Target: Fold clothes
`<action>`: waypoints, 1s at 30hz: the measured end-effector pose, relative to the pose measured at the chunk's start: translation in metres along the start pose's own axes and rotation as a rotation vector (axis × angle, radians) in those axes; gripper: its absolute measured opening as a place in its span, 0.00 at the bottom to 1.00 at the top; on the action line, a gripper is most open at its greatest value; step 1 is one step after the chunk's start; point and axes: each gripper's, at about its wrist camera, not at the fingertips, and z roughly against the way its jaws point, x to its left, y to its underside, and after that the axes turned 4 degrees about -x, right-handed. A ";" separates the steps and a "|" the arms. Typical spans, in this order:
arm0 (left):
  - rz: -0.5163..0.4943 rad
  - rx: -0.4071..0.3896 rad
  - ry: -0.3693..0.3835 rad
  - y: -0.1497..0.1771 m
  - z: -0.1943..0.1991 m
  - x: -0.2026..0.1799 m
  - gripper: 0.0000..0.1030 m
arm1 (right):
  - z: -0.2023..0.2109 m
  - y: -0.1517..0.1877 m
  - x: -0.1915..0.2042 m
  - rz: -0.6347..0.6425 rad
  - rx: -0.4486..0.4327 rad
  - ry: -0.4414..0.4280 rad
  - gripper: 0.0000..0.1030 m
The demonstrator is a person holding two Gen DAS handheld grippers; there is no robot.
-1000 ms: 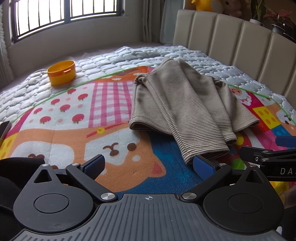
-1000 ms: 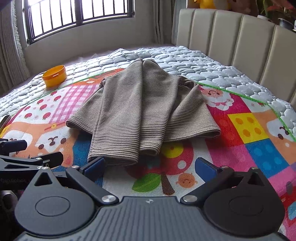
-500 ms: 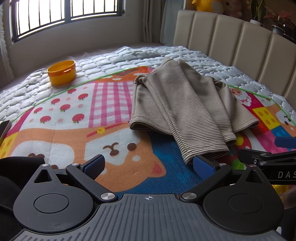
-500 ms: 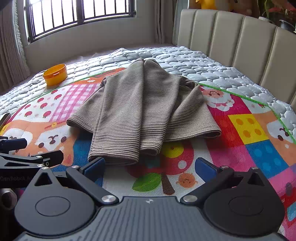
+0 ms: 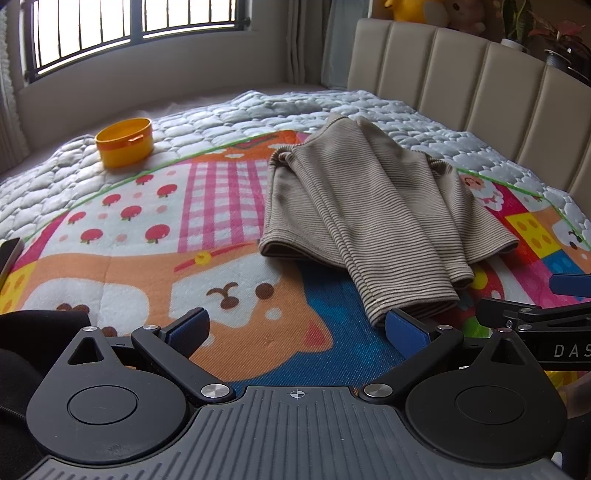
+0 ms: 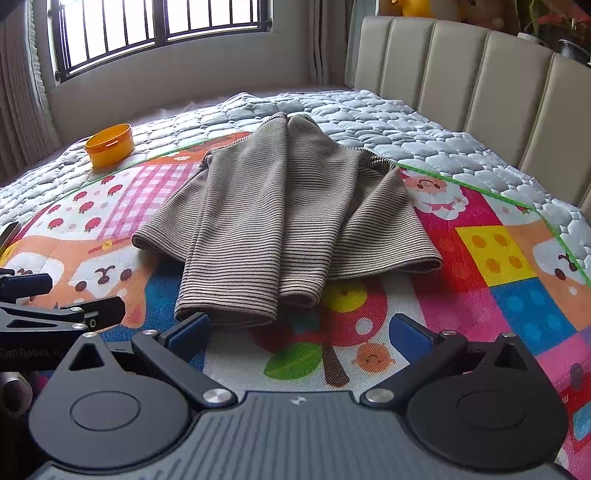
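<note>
Both the left tongs (image 5: 295, 328) and the right tongs (image 6: 299, 332) are held spread, gripping nothing. Just ahead of them, the brown striped knit garment (image 6: 284, 221) lies on the colourful cartoon play mat (image 6: 480, 295), sleeves folded inward; a lengthwise fold is judged outstanding.

Orange tub (image 5: 124, 142) on quilt (image 5: 229, 114), nr window (image 5: 129, 33)
</note>
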 end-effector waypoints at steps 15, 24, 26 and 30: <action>-0.004 -0.003 -0.003 0.000 0.001 -0.001 1.00 | 0.001 0.000 -0.002 -0.015 -0.001 -0.008 1.00; -0.004 -0.020 0.005 -0.003 0.006 -0.001 1.00 | 0.001 -0.002 -0.002 -0.013 -0.003 -0.006 1.00; -0.006 -0.011 0.009 -0.004 0.004 -0.002 1.00 | 0.002 -0.004 -0.007 -0.042 -0.001 -0.024 1.00; 0.015 -0.007 0.059 -0.011 0.004 0.003 1.00 | -0.010 -0.012 -0.029 -0.166 0.062 -0.114 1.00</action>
